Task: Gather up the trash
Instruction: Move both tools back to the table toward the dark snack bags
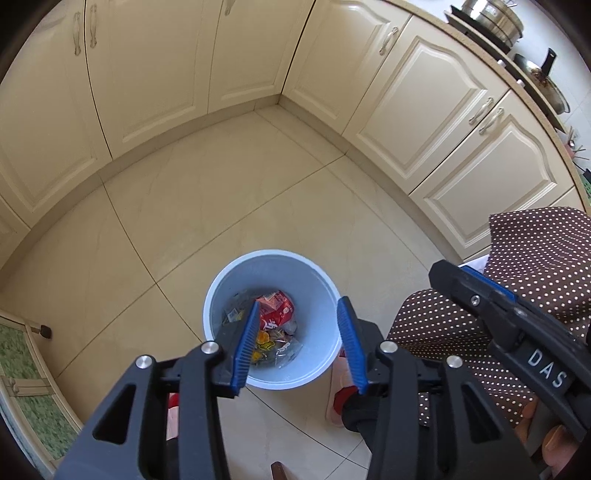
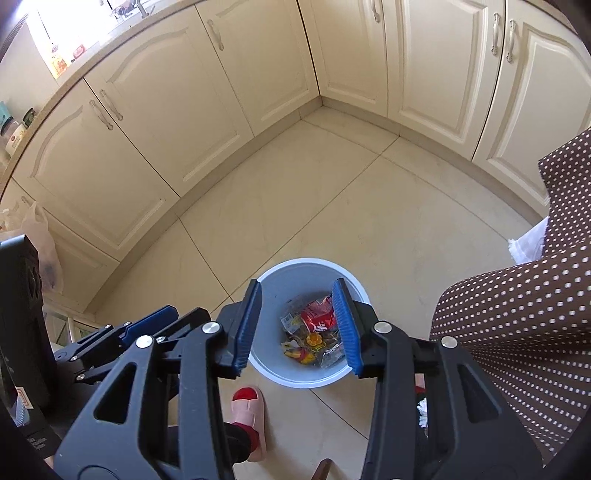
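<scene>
A pale blue round bin (image 1: 221, 284) stands on the tiled kitchen floor, holding a red wrapper (image 1: 277, 308) and other crumpled packets. My left gripper (image 1: 299, 306) hovers open and empty above it. In the right wrist view the bin (image 2: 351, 280) lies below my right gripper (image 2: 297, 291), also open and empty, with the red wrapper (image 2: 316, 314) and yellow scraps (image 2: 314, 339) inside. The right gripper (image 1: 454, 275) shows at the right of the left wrist view; the left gripper (image 2: 110, 332) shows at the lower left of the right wrist view.
Cream cabinets (image 1: 166, 74) wrap the corner of the floor. A counter with pots (image 1: 495, 18) runs at the upper right. The person's brown dotted clothing (image 2: 517, 314) and a pink slipper (image 2: 247, 410) are close to the bin. A plastic bag (image 2: 44, 251) hangs at left.
</scene>
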A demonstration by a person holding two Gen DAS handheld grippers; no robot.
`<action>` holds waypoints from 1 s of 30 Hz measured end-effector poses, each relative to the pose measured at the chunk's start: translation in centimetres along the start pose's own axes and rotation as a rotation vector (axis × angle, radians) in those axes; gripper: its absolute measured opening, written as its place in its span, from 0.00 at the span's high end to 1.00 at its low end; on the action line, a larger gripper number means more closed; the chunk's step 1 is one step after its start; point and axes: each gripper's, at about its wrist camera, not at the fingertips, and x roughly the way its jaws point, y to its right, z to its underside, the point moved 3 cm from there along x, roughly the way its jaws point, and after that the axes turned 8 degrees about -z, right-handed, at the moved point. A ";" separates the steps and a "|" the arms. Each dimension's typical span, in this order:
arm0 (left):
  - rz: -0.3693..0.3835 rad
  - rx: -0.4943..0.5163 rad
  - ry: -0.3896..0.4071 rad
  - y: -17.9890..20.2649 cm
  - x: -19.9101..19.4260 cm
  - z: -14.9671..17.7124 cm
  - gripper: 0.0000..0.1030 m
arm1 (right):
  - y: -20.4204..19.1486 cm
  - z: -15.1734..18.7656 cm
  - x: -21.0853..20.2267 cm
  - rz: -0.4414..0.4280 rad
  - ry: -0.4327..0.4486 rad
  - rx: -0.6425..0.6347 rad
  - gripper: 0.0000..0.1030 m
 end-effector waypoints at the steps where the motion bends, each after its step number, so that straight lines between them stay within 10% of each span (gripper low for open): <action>1: 0.000 0.007 0.012 0.3 -0.7 -0.1 0.58 | -0.1 -0.1 -0.7 0.002 0.010 -0.005 0.61; 16: 0.076 0.211 0.302 13.5 -17.8 -0.9 0.42 | 1.9 -1.2 -22.3 0.076 0.324 -0.069 0.57; 30: 0.264 0.557 0.306 37.0 -23.1 3.5 0.40 | 19.2 4.0 -41.6 0.300 0.542 0.113 0.53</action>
